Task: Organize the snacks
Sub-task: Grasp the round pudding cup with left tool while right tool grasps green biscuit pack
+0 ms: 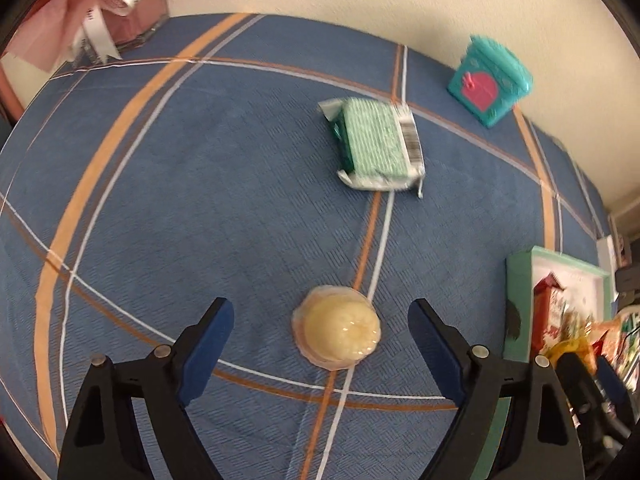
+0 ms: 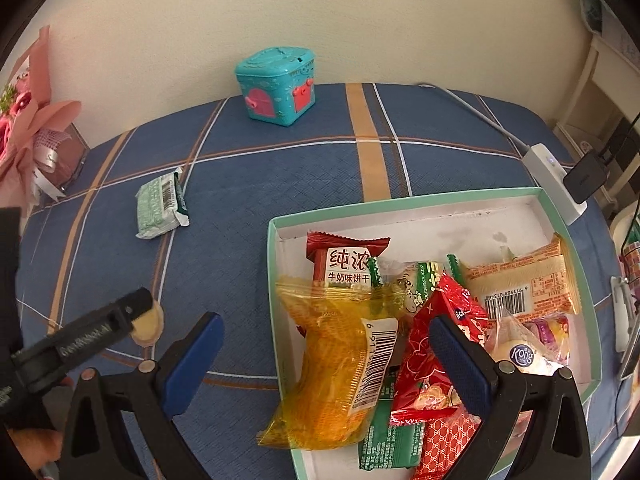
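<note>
Yellow jelly cup is sitting on the blue plaid counter, framed by the left gripper, its jaws apart for a grab. Right gripper is hovering, jaws apart and empty, over the snack-filled box.

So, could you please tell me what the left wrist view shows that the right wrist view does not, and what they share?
Only the left wrist view shows the left gripper from behind, open around the yellow jelly cup without touching it.

Only the right wrist view shows the open right gripper above the yellow bag, the inside of the snack box, and the white power strip.

Both show the green wafer pack and the teal toy chest on the blue tablecloth.
</note>
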### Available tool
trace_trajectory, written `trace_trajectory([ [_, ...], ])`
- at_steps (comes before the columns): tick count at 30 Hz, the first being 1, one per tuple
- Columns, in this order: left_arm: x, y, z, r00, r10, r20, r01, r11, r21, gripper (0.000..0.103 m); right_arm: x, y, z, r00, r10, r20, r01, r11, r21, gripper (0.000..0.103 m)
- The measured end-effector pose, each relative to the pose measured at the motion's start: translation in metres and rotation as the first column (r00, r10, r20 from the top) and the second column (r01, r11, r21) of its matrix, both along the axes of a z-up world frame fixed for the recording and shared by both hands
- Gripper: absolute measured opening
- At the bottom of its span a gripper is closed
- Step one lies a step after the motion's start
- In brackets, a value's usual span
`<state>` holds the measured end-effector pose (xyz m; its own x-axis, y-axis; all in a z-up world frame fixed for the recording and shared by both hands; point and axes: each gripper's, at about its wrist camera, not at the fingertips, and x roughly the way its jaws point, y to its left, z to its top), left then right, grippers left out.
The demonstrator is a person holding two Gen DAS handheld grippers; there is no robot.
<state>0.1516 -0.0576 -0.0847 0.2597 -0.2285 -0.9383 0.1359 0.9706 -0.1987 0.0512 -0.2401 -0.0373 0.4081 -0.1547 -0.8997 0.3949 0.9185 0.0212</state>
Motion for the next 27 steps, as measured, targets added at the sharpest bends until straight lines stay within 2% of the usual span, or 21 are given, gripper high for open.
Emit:
trace_trajectory([
  [6, -0.003, -0.016, -0.009, 0.999, -0.037, 0.008, 0.037, 0.996, 0.086, 0.088, 0.001, -0.001, 0.001, 1.0, -0.001, -0.006, 0.001, 1.0, -0.021, 0.103],
  [9, -0.005, -0.02, -0.007, 0.999, -0.048, 0.025, 0.045, 0.991, 0.126, 0.077, 0.001, 0.0, 0.001, 1.0, -0.001, -0.007, 0.001, 1.0, -0.027, 0.103],
  [11, -0.006, -0.019, -0.006, 0.999, -0.046, 0.027, 0.043, 0.992, 0.121, 0.072, 0.001, 0.0, 0.001, 1.0, -0.002, -0.007, 0.002, 1.0, -0.026, 0.103],
  [13, -0.005, -0.018, -0.004, 0.998, -0.042, 0.04, 0.037, 0.992, 0.123, 0.059, 0.001, -0.001, 0.001, 1.0, -0.006, -0.006, 0.006, 1.0, -0.024, 0.103],
  [15, -0.002, -0.01, -0.002, 0.998, -0.035, 0.046, 0.029, 0.993, 0.112, 0.05, 0.0, -0.001, 0.002, 1.0, -0.008, -0.006, 0.008, 1.0, -0.026, 0.103],
  [22, 0.002, -0.002, 0.0, 0.998, -0.054, 0.042, 0.05, 0.995, 0.084, 0.046, 0.002, 0.002, 0.0, 1.0, -0.006, -0.021, 0.005, 0.999, -0.047, 0.103],
  [23, 0.0, 0.001, -0.003, 0.998, -0.05, 0.042, 0.047, 0.996, 0.079, 0.042, 0.002, 0.002, 0.0, 1.0, -0.004, -0.021, 0.003, 0.999, -0.048, 0.103],
  [27, 0.004, 0.013, -0.003, 1.0, -0.02, 0.025, 0.019, 1.0, 0.011, 0.041, 0.005, 0.01, 0.008, 1.0, 0.015, -0.006, -0.015, 0.998, -0.063, 0.103],
])
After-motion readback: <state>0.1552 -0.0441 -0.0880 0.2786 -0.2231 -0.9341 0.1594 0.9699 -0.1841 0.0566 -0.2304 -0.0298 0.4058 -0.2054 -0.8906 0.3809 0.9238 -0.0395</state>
